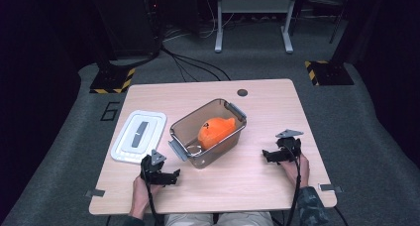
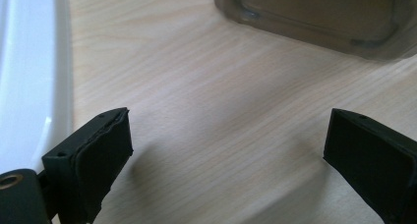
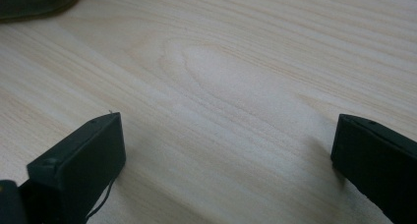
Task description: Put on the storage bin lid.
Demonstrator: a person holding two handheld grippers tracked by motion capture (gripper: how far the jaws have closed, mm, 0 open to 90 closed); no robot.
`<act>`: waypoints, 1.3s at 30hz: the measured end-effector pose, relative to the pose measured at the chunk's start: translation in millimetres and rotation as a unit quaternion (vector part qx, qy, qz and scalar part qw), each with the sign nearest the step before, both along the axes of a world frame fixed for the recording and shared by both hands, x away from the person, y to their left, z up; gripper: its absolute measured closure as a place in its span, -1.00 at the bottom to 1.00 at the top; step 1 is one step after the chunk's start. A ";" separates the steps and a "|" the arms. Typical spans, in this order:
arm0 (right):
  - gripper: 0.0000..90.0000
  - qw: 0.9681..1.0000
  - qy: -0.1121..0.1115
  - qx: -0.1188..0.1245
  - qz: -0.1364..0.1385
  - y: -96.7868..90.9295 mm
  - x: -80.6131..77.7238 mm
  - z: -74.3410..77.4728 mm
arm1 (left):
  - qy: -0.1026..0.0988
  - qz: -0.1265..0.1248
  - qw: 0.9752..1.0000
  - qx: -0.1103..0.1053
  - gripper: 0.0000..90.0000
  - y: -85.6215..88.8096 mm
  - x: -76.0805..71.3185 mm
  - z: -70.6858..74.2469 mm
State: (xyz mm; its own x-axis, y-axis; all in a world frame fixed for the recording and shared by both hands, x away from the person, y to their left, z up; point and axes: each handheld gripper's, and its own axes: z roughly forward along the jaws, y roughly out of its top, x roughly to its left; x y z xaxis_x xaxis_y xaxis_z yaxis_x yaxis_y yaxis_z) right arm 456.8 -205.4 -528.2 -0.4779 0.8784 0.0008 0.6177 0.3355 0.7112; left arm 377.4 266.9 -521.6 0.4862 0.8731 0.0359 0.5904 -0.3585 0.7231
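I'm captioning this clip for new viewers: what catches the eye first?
The bright orange item inside the clear container at the table's middle. Next, the white lid lying flat to the container's left, with the left gripper and right gripper open nearby.

Clear containers: one is counted.
White lids: one is counted.
Orange objects: one is seen.
Grippers: two, left and right.

left hand-held gripper: jaws wide apart, low | right hand-held gripper: jaws wide apart, low
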 end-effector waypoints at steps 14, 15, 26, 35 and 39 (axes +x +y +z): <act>-1.00 1.000 0.000 0.001 0.000 0.1 0.0 0.0 | -0.018 0.036 0.999 -0.028 -0.91 47.1 19.0 28.8; -1.00 1.000 0.000 0.000 0.000 -0.1 0.1 0.0 | -0.015 0.041 0.998 -0.034 -0.91 51.7 23.1 30.0; -1.00 1.000 0.000 0.000 -0.001 -0.1 0.1 0.0 | -0.011 0.087 0.994 -0.058 -0.90 91.9 61.7 36.7; -1.00 1.000 0.000 0.000 -0.001 -0.1 0.1 0.0 | -0.002 0.111 0.992 -0.055 -0.89 103.3 91.7 36.9; -1.00 1.000 0.000 0.000 -0.001 -0.1 0.1 0.0 | 0.009 0.113 0.992 -0.049 -0.86 103.7 100.9 33.6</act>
State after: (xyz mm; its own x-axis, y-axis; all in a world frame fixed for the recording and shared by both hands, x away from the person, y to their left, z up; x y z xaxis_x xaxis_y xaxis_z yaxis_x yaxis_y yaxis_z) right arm 456.9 -205.5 -528.3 -0.4761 0.8794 0.0002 0.6178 0.3343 0.7117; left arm 478.3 370.5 -488.0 0.2771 0.9589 -0.0611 0.6613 -0.1442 0.7362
